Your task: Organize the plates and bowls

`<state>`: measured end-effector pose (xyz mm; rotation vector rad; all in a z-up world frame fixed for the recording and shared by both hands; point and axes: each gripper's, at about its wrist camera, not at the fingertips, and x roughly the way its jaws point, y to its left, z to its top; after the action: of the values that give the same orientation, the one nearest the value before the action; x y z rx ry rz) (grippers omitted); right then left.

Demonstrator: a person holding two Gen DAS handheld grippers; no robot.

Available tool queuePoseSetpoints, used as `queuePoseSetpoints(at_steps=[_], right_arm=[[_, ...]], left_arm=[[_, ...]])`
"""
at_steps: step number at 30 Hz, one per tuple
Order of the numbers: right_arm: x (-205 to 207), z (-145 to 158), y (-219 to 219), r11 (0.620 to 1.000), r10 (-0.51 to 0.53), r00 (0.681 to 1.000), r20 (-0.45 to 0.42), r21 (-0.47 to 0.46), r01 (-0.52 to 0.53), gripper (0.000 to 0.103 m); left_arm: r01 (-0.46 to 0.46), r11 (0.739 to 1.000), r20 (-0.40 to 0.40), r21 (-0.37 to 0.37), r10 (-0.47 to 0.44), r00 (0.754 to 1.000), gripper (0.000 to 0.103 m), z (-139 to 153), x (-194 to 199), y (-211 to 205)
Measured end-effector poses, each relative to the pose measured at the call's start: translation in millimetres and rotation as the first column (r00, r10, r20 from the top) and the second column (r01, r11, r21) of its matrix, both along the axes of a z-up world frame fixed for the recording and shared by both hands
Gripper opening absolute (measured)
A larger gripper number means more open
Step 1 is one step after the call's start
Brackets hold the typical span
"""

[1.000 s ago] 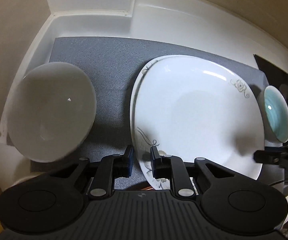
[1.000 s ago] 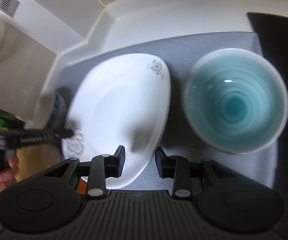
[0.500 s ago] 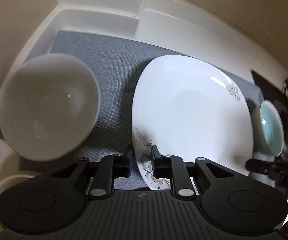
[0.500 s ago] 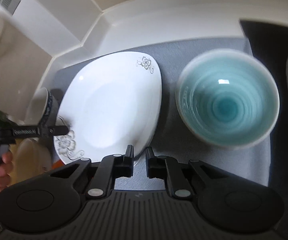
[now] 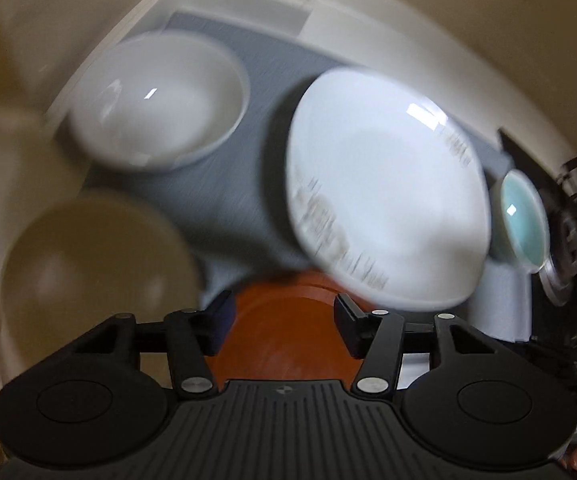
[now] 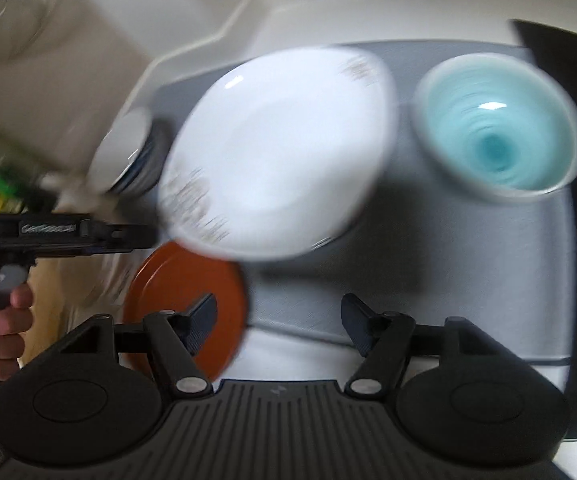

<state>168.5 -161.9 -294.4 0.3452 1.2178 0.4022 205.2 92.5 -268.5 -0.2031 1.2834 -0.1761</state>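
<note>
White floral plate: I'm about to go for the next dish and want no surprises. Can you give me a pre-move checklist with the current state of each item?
1. Left tongs free of the white floral plate: ok, the jaws have just been opening and nothing is between them.
2. Right tongs free: ok, they have just been opening too, and the gap is bare.
3. Plate resting flat on the grey mat: cannot tell, the picture is blurred.
4. Blue bowl upright on the mat, apart from the plate: ok.
5. White bowl upright on the mat: ok.
6. Orange plate clear of the tongs: cannot tell, it sits right under the fingers.
</note>
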Motion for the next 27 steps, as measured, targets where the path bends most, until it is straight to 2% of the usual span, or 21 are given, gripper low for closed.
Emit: queuePoseSetpoints(at_steps=[1,3,5,6,10,13,17,22,25,27], right_arm=[[-2,-3,9,1.0,0.023,1.0,0.001,0.001,-0.023,0.073],[-4,-11,22,0.998,0.059,0.998,-0.013,0.015,-0.059,0.057],[-1,-18,34,0.995,0.096,0.995,-0.039,-0.019,-0.097,0.004],[-3,-22,35,0.994,0.098,0.994,-0.046,-0.041,-0.1,0.0],[-5,-34,16,1.0,0.025,0.99,-0.136,-0.011,-0.026,0.0],[-10,-32,1,0.999,-0.014,0.99,-0.138,-0.031,0.01,0.0],[-13,-22,-4,0.997,-0.05,0.99,-0.135,-0.058,0.042,0.0],[-14,-13,-5,0.997,-0.062,0.988,-0.14,0.028,0.067,0.005],[-11,-13,0,0.991,-0.042,0.989,-0.142,0.117,0.059,0.006],[-8,-14,7,0.981,-0.02,0.988,-0.156,0.187,0.05,0.016]], left_arm=[[-0.002,1.0,-0.005,0.01,0.002,1.0,0.057,-2,-7,1],[0.005,1.0,-0.003,0.009,-0.005,1.0,0.057,-4,-17,1],[0.015,1.0,-0.013,0.016,-0.015,1.0,0.057,-8,-23,2],[0.019,1.0,-0.02,0.023,-0.019,1.0,0.057,-10,-24,2],[0.02,0.999,-0.027,0.025,-0.02,0.999,0.057,-11,-28,4],[0.018,1.0,-0.011,0.019,-0.017,1.0,0.058,-8,-30,5],[0.026,1.0,-0.038,0.015,-0.025,0.999,0.058,-14,-34,5],[0.051,0.999,-0.051,0.013,-0.05,0.997,0.058,-12,-48,4],[0.054,0.999,-0.052,0.006,-0.054,0.997,0.058,-9,-57,6],[0.06,0.998,-0.049,0.003,-0.06,0.997,0.058,-7,-62,8]])
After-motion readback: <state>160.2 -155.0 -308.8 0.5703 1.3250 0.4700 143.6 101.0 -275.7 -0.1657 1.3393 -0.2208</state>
